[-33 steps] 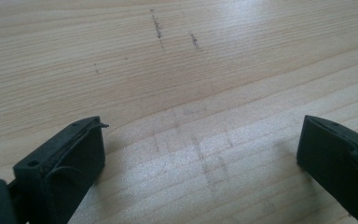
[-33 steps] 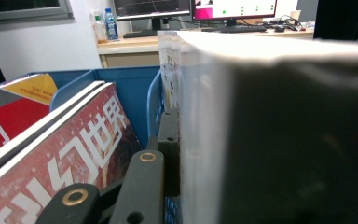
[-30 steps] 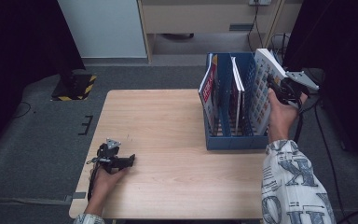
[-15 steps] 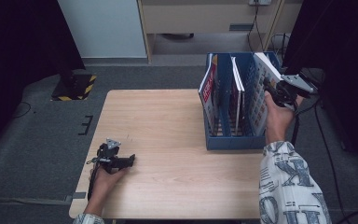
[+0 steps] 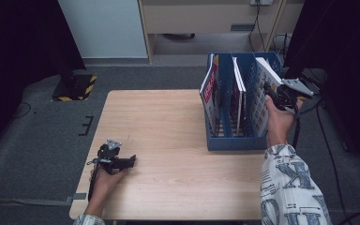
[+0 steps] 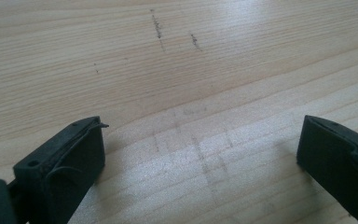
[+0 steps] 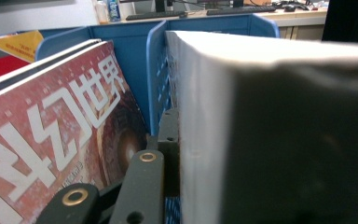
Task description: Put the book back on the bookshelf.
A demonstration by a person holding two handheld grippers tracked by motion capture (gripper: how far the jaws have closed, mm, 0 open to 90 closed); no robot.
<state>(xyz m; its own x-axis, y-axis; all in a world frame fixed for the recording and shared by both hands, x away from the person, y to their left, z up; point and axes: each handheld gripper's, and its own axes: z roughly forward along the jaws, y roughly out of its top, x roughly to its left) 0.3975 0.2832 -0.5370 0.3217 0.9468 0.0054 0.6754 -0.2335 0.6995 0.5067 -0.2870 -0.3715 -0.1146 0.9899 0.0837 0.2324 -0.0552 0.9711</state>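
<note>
The right gripper (image 5: 273,92) was clamped on the top edge of a thick white book (image 5: 264,96) standing in the rightmost slot of the blue file rack (image 5: 236,140). In the right gripper view one black jaw pressed flat against the book's page block (image 7: 200,116), with the far jaw hidden behind the book (so the grip is read from the book sitting tight against that jaw). That view also showed a red magazine (image 7: 51,140) with large white characters in the next slot over, separated from the book by a blue divider (image 7: 156,74). The high view gave what the close view could not: the rack stood at the right side of the wooden table (image 5: 168,122), with three publications leaning in it, and the person's patterned sleeve (image 5: 293,187) rose from the bottom edge.

The left gripper (image 5: 122,161) lay low near the table's front left corner, well apart from the rack, jaws spread wide and holding nothing. The left gripper view showed bare pale wood grain with a few dark scuff marks (image 6: 158,28) between them.

Around the table lay grey carpet (image 5: 37,140), a black-and-yellow striped base (image 5: 75,86) at the left, and pale cabinets (image 5: 206,18) behind.
</note>
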